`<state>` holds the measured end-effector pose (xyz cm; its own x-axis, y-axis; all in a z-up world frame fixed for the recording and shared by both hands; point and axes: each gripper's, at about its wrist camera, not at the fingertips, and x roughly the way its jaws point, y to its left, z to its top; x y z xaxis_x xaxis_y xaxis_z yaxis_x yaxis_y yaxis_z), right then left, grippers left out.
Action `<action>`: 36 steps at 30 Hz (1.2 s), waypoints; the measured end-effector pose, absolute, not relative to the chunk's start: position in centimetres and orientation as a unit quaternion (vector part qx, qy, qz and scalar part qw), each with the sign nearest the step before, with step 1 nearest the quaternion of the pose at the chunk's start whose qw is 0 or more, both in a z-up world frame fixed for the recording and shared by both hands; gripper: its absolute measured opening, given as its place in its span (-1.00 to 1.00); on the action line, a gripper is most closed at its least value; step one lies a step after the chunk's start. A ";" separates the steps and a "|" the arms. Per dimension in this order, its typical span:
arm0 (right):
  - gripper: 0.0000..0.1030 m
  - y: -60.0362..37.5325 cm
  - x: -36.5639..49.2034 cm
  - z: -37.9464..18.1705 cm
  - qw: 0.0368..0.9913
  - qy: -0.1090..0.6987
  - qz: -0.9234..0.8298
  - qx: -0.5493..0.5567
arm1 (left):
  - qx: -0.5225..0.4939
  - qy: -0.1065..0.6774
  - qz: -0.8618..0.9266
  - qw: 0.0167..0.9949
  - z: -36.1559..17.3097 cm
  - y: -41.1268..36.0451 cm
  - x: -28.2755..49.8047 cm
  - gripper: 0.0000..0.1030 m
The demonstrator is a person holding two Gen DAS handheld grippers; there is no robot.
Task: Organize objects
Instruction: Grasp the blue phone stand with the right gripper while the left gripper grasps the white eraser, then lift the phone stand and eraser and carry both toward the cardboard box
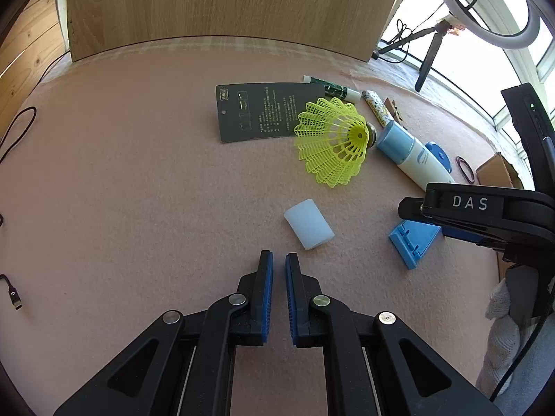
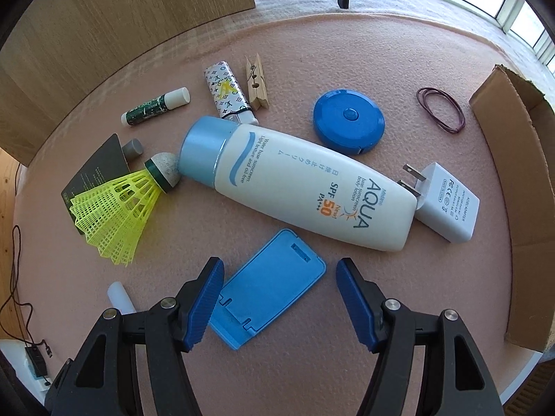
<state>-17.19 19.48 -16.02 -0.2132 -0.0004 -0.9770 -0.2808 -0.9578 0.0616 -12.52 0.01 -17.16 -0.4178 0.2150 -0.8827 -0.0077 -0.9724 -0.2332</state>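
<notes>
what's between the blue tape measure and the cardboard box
A loop of dark red rubber bands lies on the pink mat between the tape measure and the cardboard box, seen in the right wrist view.

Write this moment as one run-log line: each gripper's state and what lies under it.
left gripper: shut, empty, near white block | right gripper: open, over blue plastic stand, not gripping

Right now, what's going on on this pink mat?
A person is tidying small items with two tools. The right hand-held gripper hangs open over a blue plastic stand, not gripping it. The left hand-held gripper is nearly shut and empty, beside a white block. The sunscreen bottle and shuttlecock lie untouched.
</notes>
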 end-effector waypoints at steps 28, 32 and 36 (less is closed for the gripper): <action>-0.24 19.5 -11.4 -16.6 -0.041 -0.031 0.797 -0.602 | -0.533 -0.101 0.839 0.041 -17.3 2.1 -16.3 -0.22; -0.31 20.2 -11.3 -16.5 -0.046 -0.026 0.800 -0.597 | -0.531 -0.092 0.841 0.041 -17.3 1.8 -16.1 -0.44; -0.31 20.6 -11.1 -16.8 -0.047 -0.028 0.803 -0.594 | -0.532 -0.101 0.839 0.053 -17.4 1.0 -15.9 -0.58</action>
